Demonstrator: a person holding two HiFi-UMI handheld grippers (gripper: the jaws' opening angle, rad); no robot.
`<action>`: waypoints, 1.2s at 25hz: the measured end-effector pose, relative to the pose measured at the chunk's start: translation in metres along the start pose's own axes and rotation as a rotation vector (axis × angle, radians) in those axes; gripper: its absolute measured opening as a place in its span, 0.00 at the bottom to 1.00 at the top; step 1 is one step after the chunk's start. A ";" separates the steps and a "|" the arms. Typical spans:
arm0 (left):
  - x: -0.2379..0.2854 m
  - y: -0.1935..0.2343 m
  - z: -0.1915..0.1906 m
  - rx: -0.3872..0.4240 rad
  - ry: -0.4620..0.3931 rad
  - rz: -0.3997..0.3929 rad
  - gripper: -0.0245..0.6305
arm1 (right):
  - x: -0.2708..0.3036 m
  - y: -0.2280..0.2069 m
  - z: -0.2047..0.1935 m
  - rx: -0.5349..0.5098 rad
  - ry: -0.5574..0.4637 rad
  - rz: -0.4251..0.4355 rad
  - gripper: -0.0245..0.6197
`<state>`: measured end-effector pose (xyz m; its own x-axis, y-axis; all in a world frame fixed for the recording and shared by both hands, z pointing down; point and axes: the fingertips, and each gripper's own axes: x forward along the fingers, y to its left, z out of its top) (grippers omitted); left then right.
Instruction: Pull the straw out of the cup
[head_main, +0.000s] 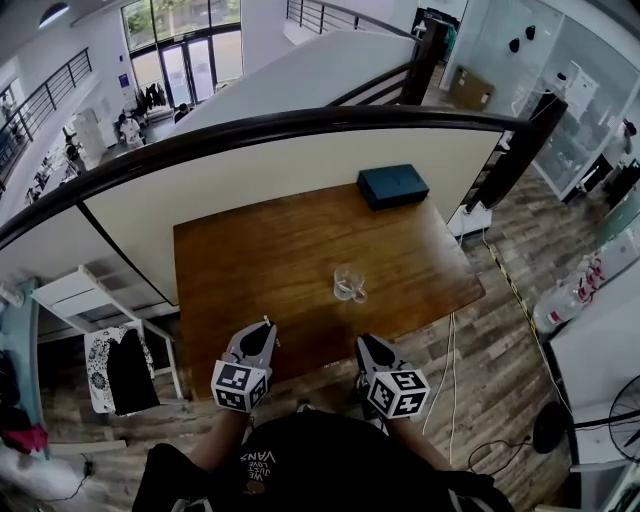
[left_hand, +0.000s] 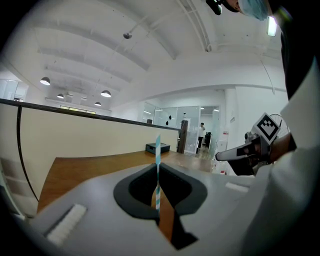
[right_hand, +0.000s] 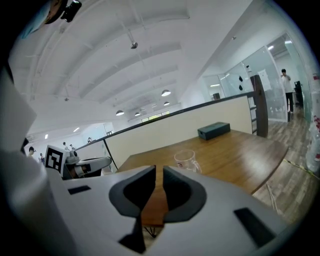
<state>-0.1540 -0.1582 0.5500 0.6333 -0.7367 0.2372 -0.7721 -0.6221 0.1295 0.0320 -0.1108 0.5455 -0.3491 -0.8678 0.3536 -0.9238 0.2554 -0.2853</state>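
Observation:
A clear glass cup (head_main: 349, 283) stands on the wooden table (head_main: 250, 260), ahead of both grippers and with no straw in it. My left gripper (head_main: 266, 326) is at the table's near edge, shut on a teal-and-white striped straw (left_hand: 158, 150). The straw stands upright between its pads (left_hand: 150, 187). My right gripper (head_main: 368, 343) is beside it at the near edge, short of the cup (right_hand: 186, 161). Its jaws stand a narrow gap apart with nothing between them.
A dark rectangular box (head_main: 393, 185) lies at the table's far right corner. A curved partition with a dark rail (head_main: 300, 125) runs behind the table. Wooden floor and cables lie to the right of the table.

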 end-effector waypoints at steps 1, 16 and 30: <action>-0.001 -0.001 0.000 0.001 0.000 -0.001 0.07 | 0.000 0.001 0.000 0.000 0.000 0.001 0.12; -0.004 -0.007 -0.004 0.005 -0.004 -0.007 0.07 | -0.005 0.003 -0.002 -0.065 0.011 -0.030 0.06; 0.000 -0.009 -0.001 0.006 -0.003 -0.003 0.07 | -0.006 0.000 0.000 -0.058 0.008 -0.027 0.06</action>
<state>-0.1468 -0.1520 0.5499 0.6362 -0.7353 0.2338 -0.7696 -0.6263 0.1244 0.0344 -0.1054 0.5431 -0.3247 -0.8715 0.3674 -0.9405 0.2562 -0.2234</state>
